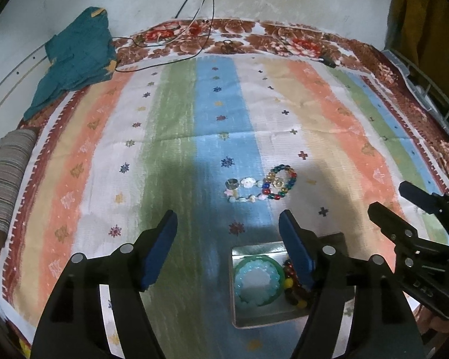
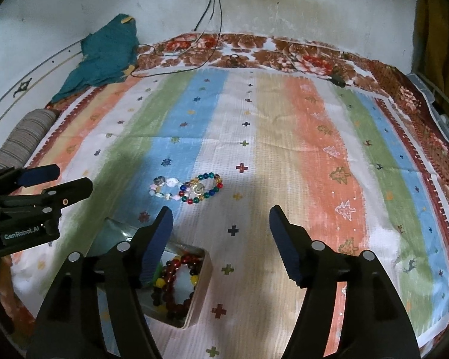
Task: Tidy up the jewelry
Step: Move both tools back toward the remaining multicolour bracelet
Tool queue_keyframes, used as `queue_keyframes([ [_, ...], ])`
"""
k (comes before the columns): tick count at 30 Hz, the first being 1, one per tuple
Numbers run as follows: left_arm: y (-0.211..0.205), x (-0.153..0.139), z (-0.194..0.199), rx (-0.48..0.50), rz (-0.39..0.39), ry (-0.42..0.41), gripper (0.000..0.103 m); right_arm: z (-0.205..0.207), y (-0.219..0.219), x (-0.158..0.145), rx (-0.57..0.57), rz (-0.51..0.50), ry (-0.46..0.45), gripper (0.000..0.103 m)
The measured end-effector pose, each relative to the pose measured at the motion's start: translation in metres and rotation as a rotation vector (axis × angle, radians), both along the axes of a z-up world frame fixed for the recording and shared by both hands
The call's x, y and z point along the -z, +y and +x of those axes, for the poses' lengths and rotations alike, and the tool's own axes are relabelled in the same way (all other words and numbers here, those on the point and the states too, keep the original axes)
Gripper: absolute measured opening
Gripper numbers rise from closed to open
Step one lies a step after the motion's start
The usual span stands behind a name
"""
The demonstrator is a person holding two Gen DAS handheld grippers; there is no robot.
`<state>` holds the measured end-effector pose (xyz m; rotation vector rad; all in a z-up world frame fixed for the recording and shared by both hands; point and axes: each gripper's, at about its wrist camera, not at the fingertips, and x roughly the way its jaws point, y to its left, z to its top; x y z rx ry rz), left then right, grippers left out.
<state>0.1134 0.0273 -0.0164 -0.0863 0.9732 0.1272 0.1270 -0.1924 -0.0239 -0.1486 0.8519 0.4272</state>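
1. Both of our grippers have their fingers spread wide with nothing between them: the left gripper [image 1: 228,227] and the right gripper [image 2: 221,223] each hover over the striped cloth [image 1: 329,125].
2. Ahead of our left fingertips, slightly toward the right finger, we see the multicolored bead bracelet [image 1: 280,182] lying on the cloth, touching a pale flower-bead bracelet [image 1: 242,193] just beside it, and a small ring [image 1: 232,183] at that one's far end.
3. From the right wrist view, the same two bracelets lie ahead of and outside our left finger [image 2: 160,240].
4. Below our left gripper, near its right finger, sits the metal tin [image 1: 263,318], holding a green and blue ring-shaped bangle [image 1: 256,281] and dark red beads [image 2: 176,281].
5. Far beyond both pairs of fingers we see a teal cloth [image 1: 74,56], black cables [image 1: 200,15] and a striped roll [image 1: 9,173] off to the left.
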Motion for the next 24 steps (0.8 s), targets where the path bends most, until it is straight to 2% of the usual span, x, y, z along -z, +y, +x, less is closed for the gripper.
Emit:
queue_keyframes([
  [5, 0.004, 0.011, 0.011, -0.005, 0.031, 0.032, 0.073, 0.010, 0.002, 0.007, 0.012, -0.004, 0.021, 0.074],
  [15, 0.012, 0.023, 0.035, -0.021, -0.002, 0.065, 0.075, 0.028, 0.012, 0.021, 0.019, -0.061, 0.021, 0.081],
  [24, 0.024, 0.049, 0.055, -0.041, -0.013, 0.135, 0.075, 0.054, 0.014, 0.035, 0.032, -0.053, 0.052, 0.084],
])
